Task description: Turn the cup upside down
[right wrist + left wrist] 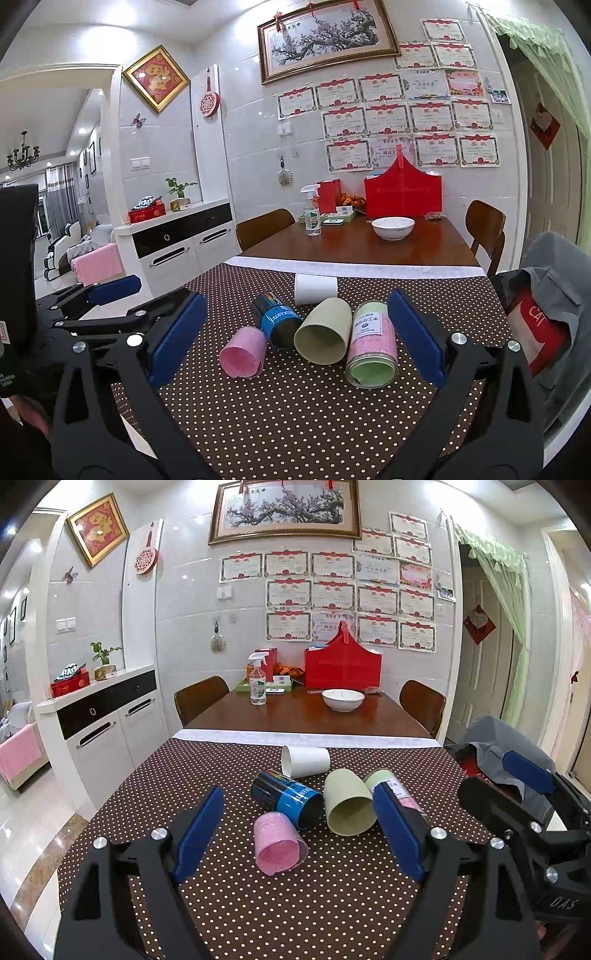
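Five cups lie on their sides on the dotted bench (332,904): the pink cup (279,843) nearest. The left gripper (299,834) and right gripper (295,332) hover with fingers spread, holding nothing.

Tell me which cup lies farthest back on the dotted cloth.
The white paper cup, lying alone behind the pink, blue and green ones, nearest the cloth's far edge.

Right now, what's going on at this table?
A person holds a two-finger tool in each hand over a polka-dot tablecloth. Both the left tool and the right tool are open and hold nothing. Five cups lie on their sides: a pink cup, a black-and-blue cup, a pale green cup, a labelled clear cup and a white cup. None has been flipped yet.
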Demonstrator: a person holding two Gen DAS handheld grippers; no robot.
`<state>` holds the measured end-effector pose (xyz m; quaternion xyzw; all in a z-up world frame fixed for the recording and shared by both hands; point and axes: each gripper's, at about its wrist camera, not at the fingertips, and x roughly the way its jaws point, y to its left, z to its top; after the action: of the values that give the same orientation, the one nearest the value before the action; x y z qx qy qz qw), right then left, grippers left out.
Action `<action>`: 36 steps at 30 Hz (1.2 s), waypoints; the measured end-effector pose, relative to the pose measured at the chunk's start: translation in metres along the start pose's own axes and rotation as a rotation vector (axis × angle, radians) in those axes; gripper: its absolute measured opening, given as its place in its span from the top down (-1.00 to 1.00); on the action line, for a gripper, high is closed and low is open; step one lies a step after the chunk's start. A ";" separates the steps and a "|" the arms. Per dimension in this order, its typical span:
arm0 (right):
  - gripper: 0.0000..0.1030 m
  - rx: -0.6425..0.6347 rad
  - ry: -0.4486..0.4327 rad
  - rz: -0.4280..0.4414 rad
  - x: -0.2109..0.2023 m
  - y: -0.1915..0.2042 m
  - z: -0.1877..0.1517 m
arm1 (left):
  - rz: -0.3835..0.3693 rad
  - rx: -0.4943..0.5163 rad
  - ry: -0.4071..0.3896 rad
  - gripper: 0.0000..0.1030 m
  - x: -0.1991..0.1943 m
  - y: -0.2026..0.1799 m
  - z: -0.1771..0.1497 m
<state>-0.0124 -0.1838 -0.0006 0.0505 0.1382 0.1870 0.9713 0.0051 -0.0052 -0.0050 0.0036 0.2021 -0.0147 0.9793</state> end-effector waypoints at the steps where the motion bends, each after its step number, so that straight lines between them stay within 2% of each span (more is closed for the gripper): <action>1: -0.88 0.001 0.001 0.002 0.000 0.000 -0.001 | 0.000 0.000 0.001 -0.58 0.000 0.001 0.000; 36: -0.88 0.018 0.022 0.008 0.001 -0.009 -0.002 | -0.010 0.004 0.013 -0.58 0.000 0.002 0.000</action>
<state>-0.0095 -0.1915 -0.0039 0.0579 0.1503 0.1899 0.9685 0.0053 -0.0034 -0.0053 0.0045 0.2086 -0.0198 0.9778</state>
